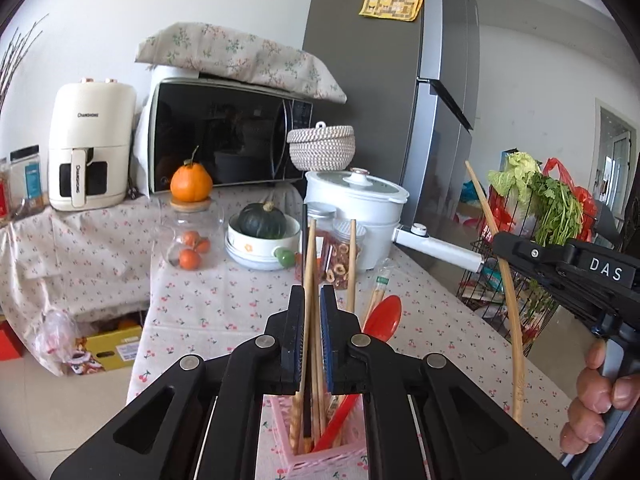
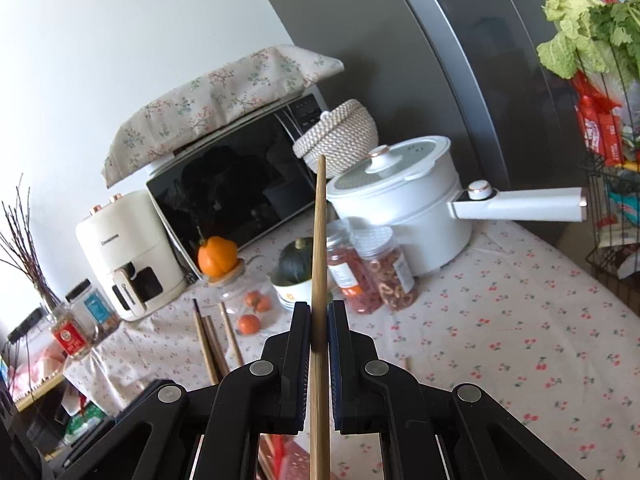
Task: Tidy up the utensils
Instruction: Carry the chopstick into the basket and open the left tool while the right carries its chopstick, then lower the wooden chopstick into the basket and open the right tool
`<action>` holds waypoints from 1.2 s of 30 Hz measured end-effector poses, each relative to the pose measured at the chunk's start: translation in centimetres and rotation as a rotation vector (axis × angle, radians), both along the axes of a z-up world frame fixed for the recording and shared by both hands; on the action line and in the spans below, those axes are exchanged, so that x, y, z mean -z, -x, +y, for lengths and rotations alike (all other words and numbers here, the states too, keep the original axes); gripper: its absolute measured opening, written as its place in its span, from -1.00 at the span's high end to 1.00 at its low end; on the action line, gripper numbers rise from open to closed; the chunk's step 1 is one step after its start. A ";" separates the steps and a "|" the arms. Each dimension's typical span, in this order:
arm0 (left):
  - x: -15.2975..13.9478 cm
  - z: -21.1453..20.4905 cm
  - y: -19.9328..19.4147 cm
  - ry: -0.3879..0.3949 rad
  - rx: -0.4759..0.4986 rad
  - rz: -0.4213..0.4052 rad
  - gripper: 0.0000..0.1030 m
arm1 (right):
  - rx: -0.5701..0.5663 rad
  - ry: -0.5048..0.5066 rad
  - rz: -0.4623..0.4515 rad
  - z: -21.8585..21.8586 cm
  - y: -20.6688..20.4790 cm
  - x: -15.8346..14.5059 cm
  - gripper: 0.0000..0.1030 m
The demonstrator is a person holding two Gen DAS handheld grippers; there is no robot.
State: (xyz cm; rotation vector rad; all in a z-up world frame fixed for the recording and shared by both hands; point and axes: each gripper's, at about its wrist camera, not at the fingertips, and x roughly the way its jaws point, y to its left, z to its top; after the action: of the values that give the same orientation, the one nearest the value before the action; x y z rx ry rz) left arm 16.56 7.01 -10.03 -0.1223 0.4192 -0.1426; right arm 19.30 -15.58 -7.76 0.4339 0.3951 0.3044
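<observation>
Left gripper: jaws narrowed around a bundle of chopsticks — several wooden, one dark — with a thin gap showing beside the blue pad; cannot tell whether pressed tight.
Chopstick bundle: upright, lower ends down in the pink basket, tips above the jaws.
Pink basket: slatted plastic, on the tabletop close under the left gripper, toward the near edge.
Red spoon: leaning in the pink basket, bowl up, just right of the left jaws.
Wrapped chopsticks: paper-sleeved pair slanting out of the same cluster, beside the red spoon.
Right gripper: jaws closed on a single bamboo chopstick — standing almost upright through them.
Right gripper, seen from the left wrist: off the right edge of the tabletop, a hand wrapped around its handle.
Background: white pot, two snack jars and a dark squash in a bowl toward the far edge.
</observation>
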 end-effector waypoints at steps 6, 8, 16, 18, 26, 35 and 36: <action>-0.6 3.7 0.7 0.022 -0.054 0.153 0.57 | 0.043 -0.007 -0.083 4.4 0.5 -0.6 0.90; -0.5 4.9 0.8 0.002 -0.074 0.204 0.47 | 0.085 0.013 -0.104 5.8 0.6 -0.4 0.90; 1.6 8.4 1.4 -0.094 -0.090 0.318 0.45 | 0.253 0.084 -0.157 10.1 0.4 0.8 0.90; 2.0 9.1 1.4 -0.076 -0.089 0.340 0.45 | 0.291 0.115 -0.167 10.8 0.1 1.3 0.90; 1.9 9.6 1.4 -0.057 -0.073 0.344 0.45 | 0.388 0.172 -0.171 12.9 -0.4 3.0 0.89; 2.3 9.5 1.0 -0.021 -0.073 0.381 0.45 | 0.297 0.254 -0.165 15.3 1.5 3.9 0.67; 2.4 9.5 0.9 -0.016 -0.072 0.388 0.45 | 0.283 0.259 -0.163 15.3 1.7 3.7 0.56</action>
State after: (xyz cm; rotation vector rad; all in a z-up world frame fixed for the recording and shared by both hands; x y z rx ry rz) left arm 15.65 16.50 -12.39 -0.1498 0.8012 -0.0437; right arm 17.60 -0.27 -11.48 0.2048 0.2060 0.0109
